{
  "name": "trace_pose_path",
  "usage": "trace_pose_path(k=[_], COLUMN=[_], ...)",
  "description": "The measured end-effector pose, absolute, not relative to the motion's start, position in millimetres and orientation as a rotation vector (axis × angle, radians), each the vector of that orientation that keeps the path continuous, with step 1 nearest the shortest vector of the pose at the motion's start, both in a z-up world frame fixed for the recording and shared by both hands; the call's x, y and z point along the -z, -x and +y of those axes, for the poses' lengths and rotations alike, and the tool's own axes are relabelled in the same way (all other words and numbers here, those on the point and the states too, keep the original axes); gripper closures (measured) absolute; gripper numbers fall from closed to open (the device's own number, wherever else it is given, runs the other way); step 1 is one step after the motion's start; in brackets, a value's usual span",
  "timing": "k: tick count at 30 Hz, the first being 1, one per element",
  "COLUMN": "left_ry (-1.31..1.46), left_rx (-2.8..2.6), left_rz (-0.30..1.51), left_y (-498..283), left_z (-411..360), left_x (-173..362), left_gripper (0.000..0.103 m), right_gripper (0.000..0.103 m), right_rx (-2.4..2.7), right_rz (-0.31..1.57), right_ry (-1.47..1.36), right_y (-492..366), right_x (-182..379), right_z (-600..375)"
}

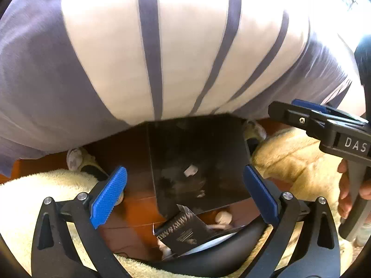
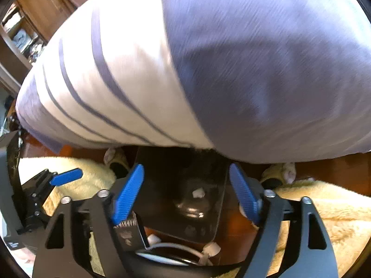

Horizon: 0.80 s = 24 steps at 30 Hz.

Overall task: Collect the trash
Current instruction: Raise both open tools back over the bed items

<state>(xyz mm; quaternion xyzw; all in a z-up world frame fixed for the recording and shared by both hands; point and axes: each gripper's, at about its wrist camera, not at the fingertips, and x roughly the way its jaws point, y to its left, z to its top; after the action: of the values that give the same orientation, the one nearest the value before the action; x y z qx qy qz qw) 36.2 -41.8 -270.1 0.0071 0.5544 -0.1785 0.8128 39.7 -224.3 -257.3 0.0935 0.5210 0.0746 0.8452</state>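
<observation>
Two hand-held grippers are shown pointing steeply downward over a dark bin [image 1: 199,162] that stands on a reddish wooden floor [image 1: 136,210]. The left gripper [image 1: 185,199] is seen with its blue pads [image 1: 109,197] spread wide and nothing pressed between them. The right gripper [image 2: 187,197] is likewise released, its pads [image 2: 127,197] apart and free of any object. A dark printed wrapper [image 1: 183,229] is seen below the left gripper's jaws, at the near edge of the bin, and beside the right gripper's left pad in the right wrist view; whether it is touched there cannot be told. Small white scraps [image 1: 190,170] are seen inside the bin, and further white scraps [image 1: 223,217] lie near the wrapper. A cream fleece fabric [image 1: 294,159] is seen on both sides, and a striped white-and-lavender garment [image 1: 162,46] fills the upper field. A hand [image 1: 347,192] is visible on the right gripper's handle.
</observation>
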Motion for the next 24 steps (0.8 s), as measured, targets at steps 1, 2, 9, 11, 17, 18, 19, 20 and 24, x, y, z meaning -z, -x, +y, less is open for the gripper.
trace_pose_path(k=[1, 2, 9, 11, 17, 18, 19, 20, 24], left_ry=[0.0, 0.011, 0.019, 0.025, 0.037, 0.033, 0.029, 0.027, 0.019], left_rx=[0.386, 0.39, 0.375, 0.363, 0.315, 0.306, 0.303, 0.301, 0.29], left_rz=[1.171, 1.158, 1.077, 1.056, 0.943, 0.906, 0.886, 0.869, 0.781], left_y=[-36, -36, -25, -24, -28, -29, -29, -31, -43], left_z=[-40, -39, -26, -19, -5, -3, -3, -2, 0], left_x=[266, 261, 232, 226, 186, 172, 164, 156, 119], left_gripper=[0.008, 0.008, 0.008, 0.008, 0.008, 0.008, 0.008, 0.008, 0.008], right_gripper=[0.02, 0.02, 0.019, 0.019, 0.015, 0.014, 0.014, 0.014, 0.014], right_rx=[-0.155, -0.152, -0.113, -0.094, -0.07, -0.064, -0.063, -0.064, -0.07], right_rz=[1.087, 1.081, 1.002, 0.969, 0.856, 0.835, 0.817, 0.805, 0.744], right_ry=[-0.203, -0.206, -0.213, -0.204, -0.191, -0.184, -0.173, -0.166, -0.138], right_y=[-39, -39, -29, -24, -23, -24, -26, -28, -45], right_x=[253, 250, 221, 211, 172, 164, 157, 151, 122], right_z=[-226, -227, -240, -245, -255, -255, -255, -254, -255])
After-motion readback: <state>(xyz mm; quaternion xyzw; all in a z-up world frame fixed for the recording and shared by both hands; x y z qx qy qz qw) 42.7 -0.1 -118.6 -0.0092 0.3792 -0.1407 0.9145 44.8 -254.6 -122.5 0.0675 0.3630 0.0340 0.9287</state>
